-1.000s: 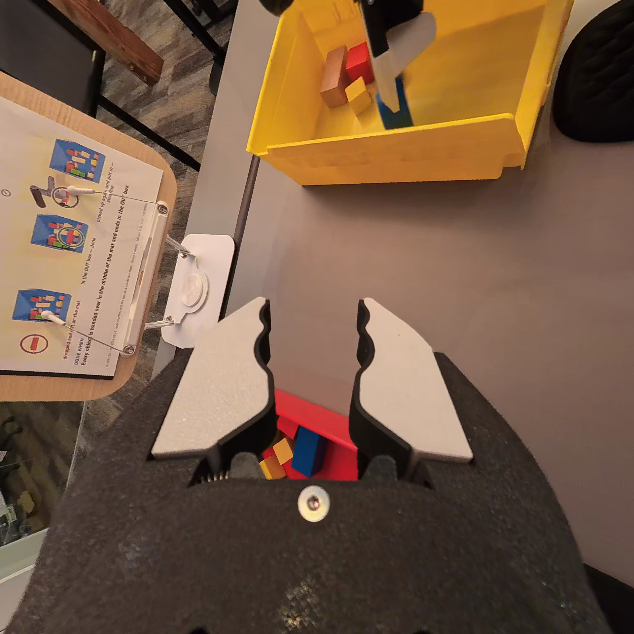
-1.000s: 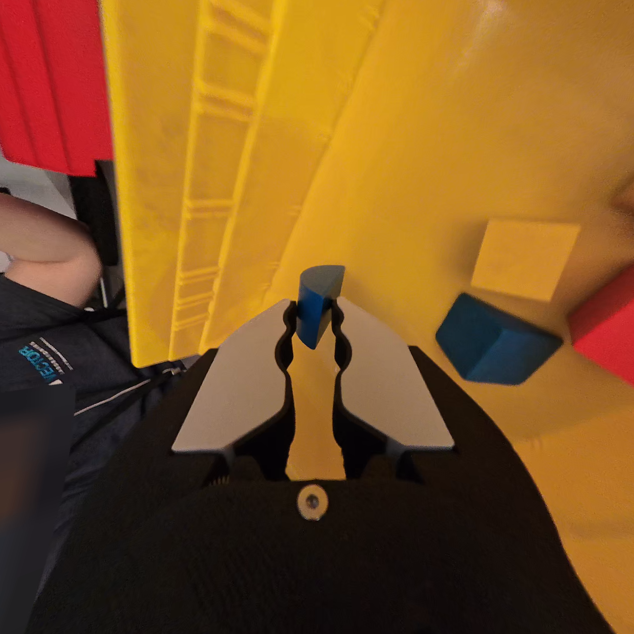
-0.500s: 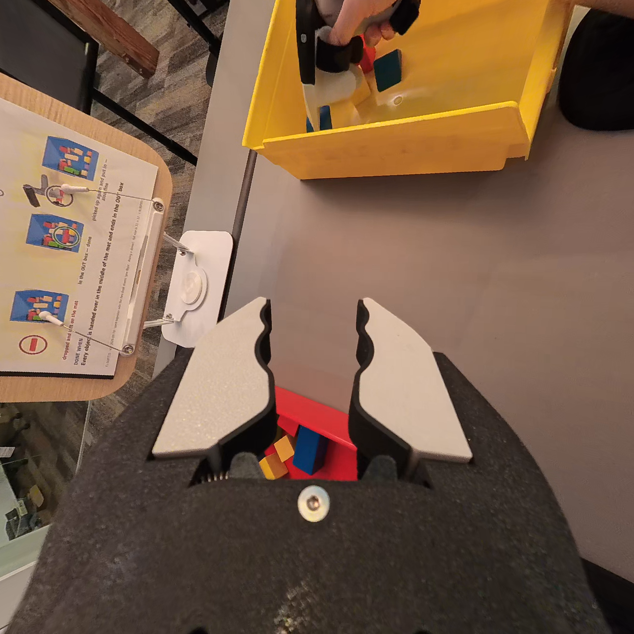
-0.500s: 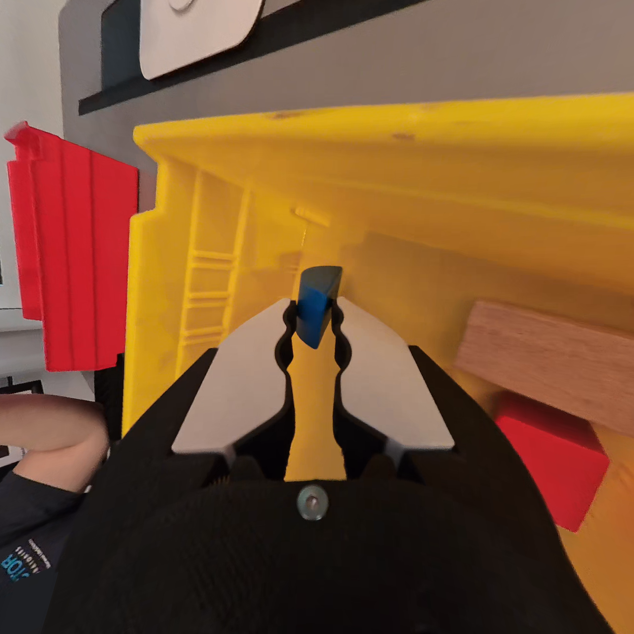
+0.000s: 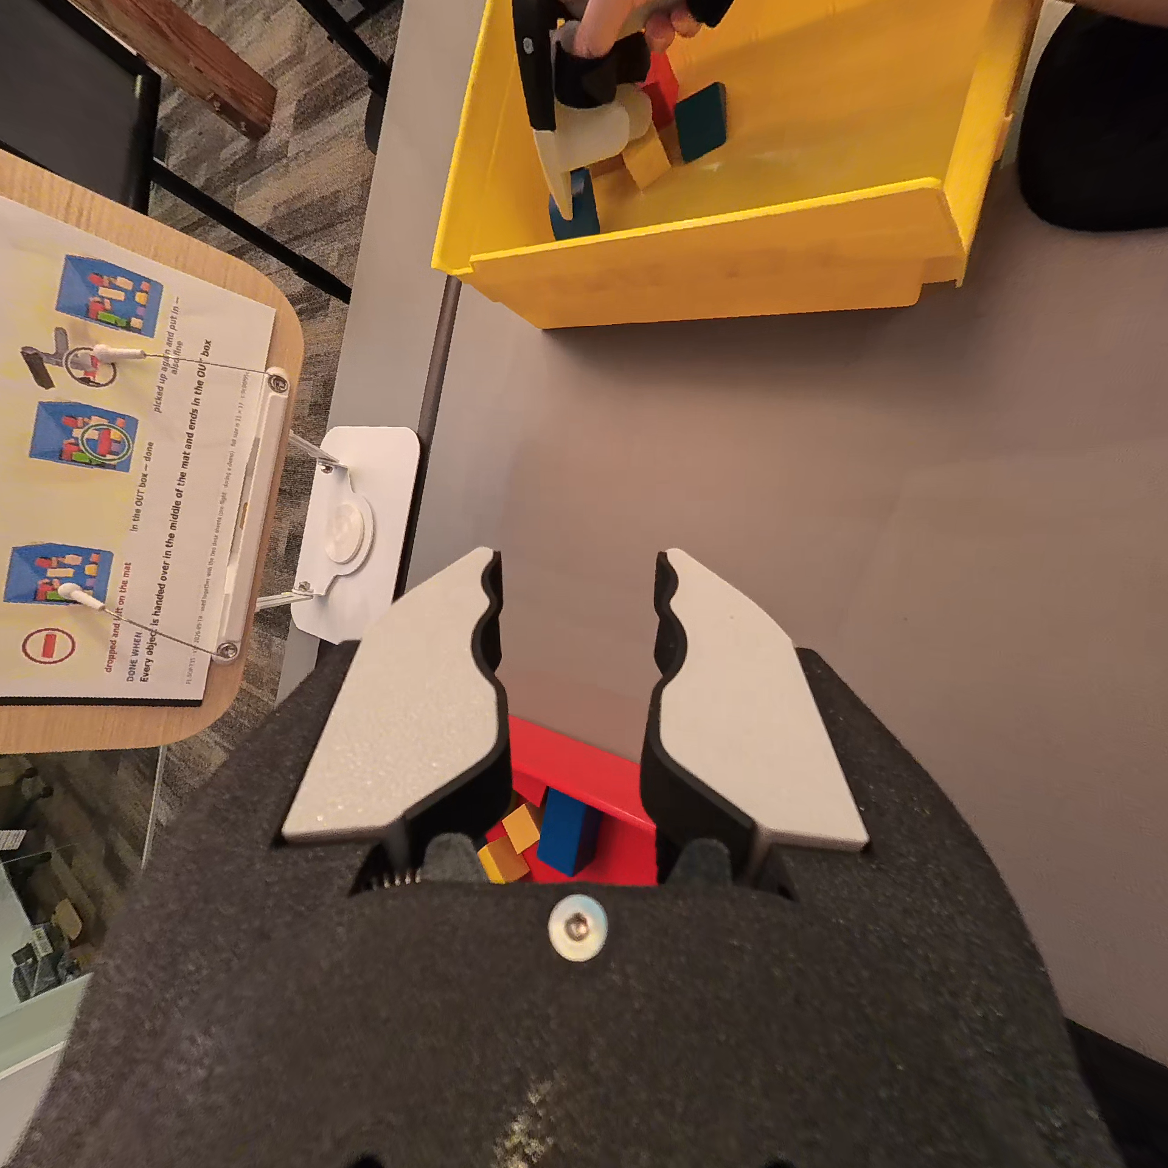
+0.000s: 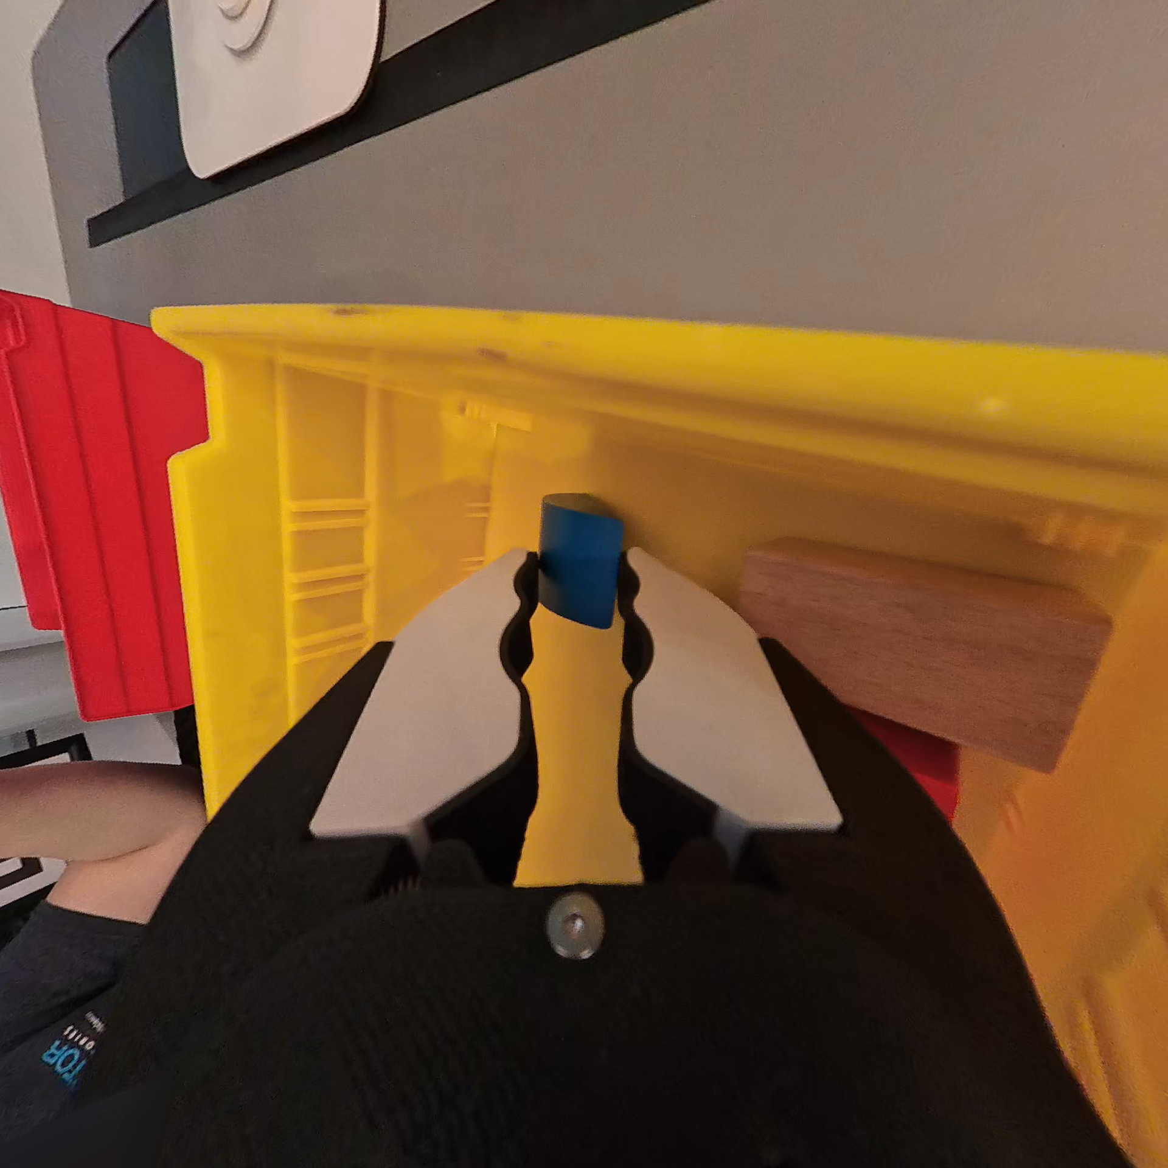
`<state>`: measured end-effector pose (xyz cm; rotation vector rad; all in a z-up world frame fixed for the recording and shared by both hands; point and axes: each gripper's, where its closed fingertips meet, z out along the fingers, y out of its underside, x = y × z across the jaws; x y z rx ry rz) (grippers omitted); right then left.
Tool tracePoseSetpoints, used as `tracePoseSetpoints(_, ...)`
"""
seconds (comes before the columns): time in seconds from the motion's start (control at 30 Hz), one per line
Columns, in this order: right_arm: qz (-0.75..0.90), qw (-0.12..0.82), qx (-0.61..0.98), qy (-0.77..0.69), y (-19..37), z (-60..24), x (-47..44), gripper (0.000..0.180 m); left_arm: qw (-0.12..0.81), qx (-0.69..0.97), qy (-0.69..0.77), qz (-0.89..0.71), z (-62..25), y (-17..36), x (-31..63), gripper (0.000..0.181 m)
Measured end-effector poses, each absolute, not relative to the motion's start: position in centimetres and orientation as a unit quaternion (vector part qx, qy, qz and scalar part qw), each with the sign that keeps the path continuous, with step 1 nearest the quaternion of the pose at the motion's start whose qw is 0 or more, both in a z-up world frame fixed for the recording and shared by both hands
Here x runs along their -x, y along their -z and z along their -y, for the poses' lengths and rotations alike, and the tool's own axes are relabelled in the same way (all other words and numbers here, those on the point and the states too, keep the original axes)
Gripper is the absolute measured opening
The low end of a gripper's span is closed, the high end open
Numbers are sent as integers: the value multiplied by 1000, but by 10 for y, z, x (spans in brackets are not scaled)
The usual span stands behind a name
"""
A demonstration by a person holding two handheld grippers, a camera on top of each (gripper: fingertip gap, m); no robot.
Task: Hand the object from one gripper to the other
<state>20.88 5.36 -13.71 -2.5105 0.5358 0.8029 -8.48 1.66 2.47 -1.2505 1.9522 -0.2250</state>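
Right jaws around blue block [image 6: 578, 562]

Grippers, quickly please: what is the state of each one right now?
Left gripper: open, holding nothing, above the grey table.
Right gripper: shut on a blue block, inside the yellow bin.
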Motion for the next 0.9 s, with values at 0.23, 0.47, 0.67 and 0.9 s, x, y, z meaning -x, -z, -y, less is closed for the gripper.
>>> tracePoseSetpoints(0.23, -192, 223, 912, -284, 139, -54, -211, 27, 390, 491, 82, -775, -14, -21, 84, 46)
tracePoseSetpoints(0.47, -186, 223, 919, -266, 139, -53, -213, 29, 389, 492, 77, -775, -16, -20, 84, 46)
tracePoseSetpoints(0.67, -182, 221, 926, -244, 139, -53, -215, 30, 388, 493, 74, -775, -16, -19, 85, 46)
tracePoseSetpoints(0.9, -173, 207, 941, -205, 141, -49, -217, 33, 387, 494, 68, -776, -18, -18, 86, 45)
